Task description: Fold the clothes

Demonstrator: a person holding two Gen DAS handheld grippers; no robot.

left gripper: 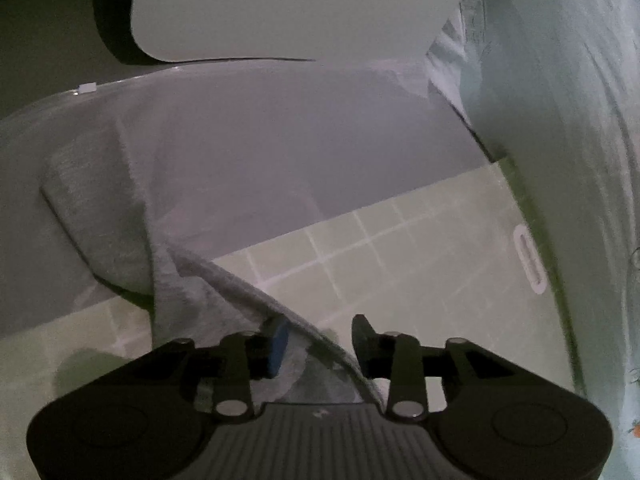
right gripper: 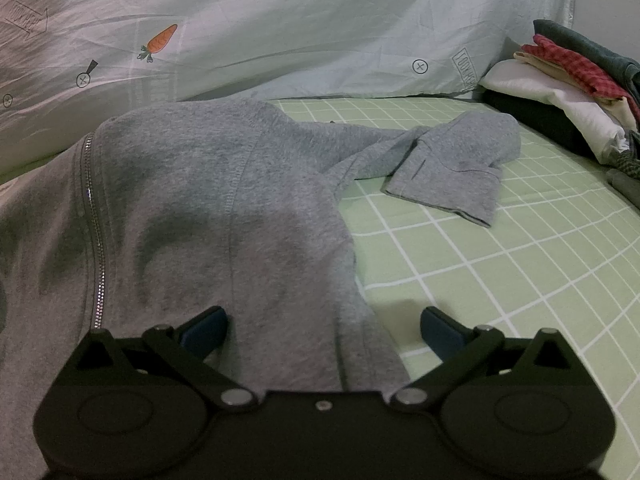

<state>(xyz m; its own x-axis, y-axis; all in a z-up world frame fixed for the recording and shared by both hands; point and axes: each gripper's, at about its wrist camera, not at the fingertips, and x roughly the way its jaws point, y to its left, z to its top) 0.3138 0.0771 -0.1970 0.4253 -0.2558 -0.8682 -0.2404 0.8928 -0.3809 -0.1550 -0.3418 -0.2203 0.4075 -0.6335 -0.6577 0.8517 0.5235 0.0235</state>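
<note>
A grey zip hoodie [right gripper: 208,208] lies on the green checked bed sheet [right gripper: 500,280]. Its zipper [right gripper: 94,224] runs down the left side, and one sleeve [right gripper: 452,168] stretches to the right. My right gripper [right gripper: 322,330] is open, its jaws straddling the hoodie's lower hem. In the left wrist view the hoodie [left gripper: 240,152] is lifted and hangs in front of the camera. My left gripper [left gripper: 320,344] has its jaws apart with an edge of the grey cloth running between them.
A pale blue quilt [right gripper: 300,32] with a carrot print lies along the far side of the bed. A stack of folded clothes [right gripper: 568,80] sits at the right edge. The quilt also shows in the left wrist view [left gripper: 560,120].
</note>
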